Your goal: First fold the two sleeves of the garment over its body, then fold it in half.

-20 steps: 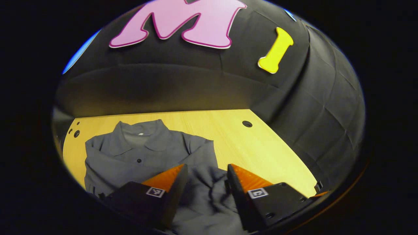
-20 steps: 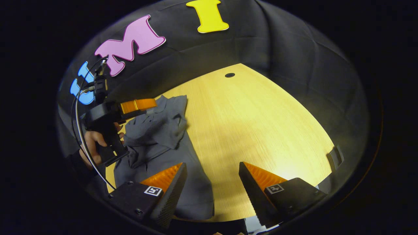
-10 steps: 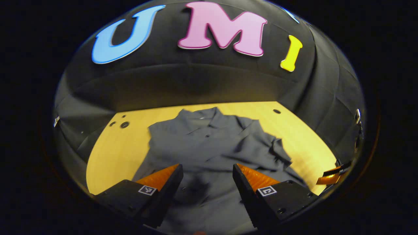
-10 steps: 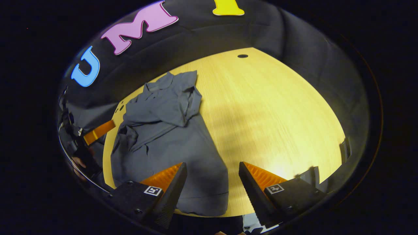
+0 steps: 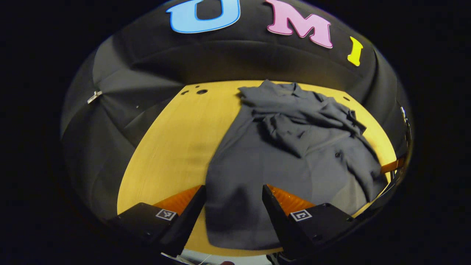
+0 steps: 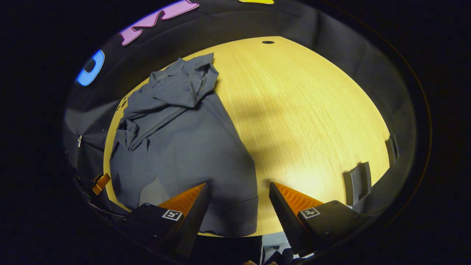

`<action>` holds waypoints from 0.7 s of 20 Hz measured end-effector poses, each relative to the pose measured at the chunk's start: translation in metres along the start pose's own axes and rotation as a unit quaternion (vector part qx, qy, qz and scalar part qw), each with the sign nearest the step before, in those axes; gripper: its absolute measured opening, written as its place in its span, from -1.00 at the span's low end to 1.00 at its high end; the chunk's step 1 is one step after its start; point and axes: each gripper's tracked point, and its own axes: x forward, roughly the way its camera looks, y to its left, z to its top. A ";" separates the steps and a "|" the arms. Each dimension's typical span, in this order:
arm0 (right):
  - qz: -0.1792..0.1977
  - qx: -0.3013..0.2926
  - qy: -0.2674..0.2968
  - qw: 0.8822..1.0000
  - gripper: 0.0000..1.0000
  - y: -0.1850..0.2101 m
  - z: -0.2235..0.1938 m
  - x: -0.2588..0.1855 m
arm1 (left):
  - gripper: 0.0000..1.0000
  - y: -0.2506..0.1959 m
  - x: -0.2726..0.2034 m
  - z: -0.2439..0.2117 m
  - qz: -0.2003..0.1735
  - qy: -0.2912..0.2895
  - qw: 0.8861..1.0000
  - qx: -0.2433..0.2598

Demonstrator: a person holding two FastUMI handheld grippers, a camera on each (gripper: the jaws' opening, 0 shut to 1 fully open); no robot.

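- Here, left gripper (image 5: 234,193): jaws spread wide, nothing clenched between them, poised above the near hem of the grey shirt (image 5: 279,154), at the shirt's near left corner.
- One finger (image 5: 184,206) over bare table, the other finger (image 5: 283,206) over cloth, with the hem edge running between the two; contact with the cloth cannot be told.
- Right gripper (image 6: 238,200): likewise released, jaws apart and holding nothing, hanging over the shirt's (image 6: 184,147) near right corner.
- One finger (image 6: 191,209) over the fabric, the other finger (image 6: 290,209) over bare wood just right of the shirt's side edge.
- Shirt spread lengthwise on the wooden table (image 5: 173,147), collar at the far end, hem at the near edge.
- Both sleeves lying bunched and wrinkled across the upper chest, folded inward over the body; lower half flat and fairly smooth.
- A small button (image 5: 335,155) on the front, right of centre in the left gripper view.
- Far side of the table (image 6: 312,110) marked by a round hole (image 6: 268,42); further small holes (image 5: 201,91) at the far left corner.
- Grey bracket (image 6: 357,182) standing at the table's right edge.
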 end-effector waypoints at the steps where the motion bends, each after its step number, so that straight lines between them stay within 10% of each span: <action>1: -0.003 0.003 0.000 1.000 0.97 0.000 -0.004 0.000 | 0.93 0.004 0.000 -0.013 0.003 0.009 1.000 -0.008; 14: -0.012 -0.048 0.009 0.999 0.98 0.036 -0.028 0.007 | 0.93 -0.007 0.006 -0.056 -0.015 0.039 0.999 -0.034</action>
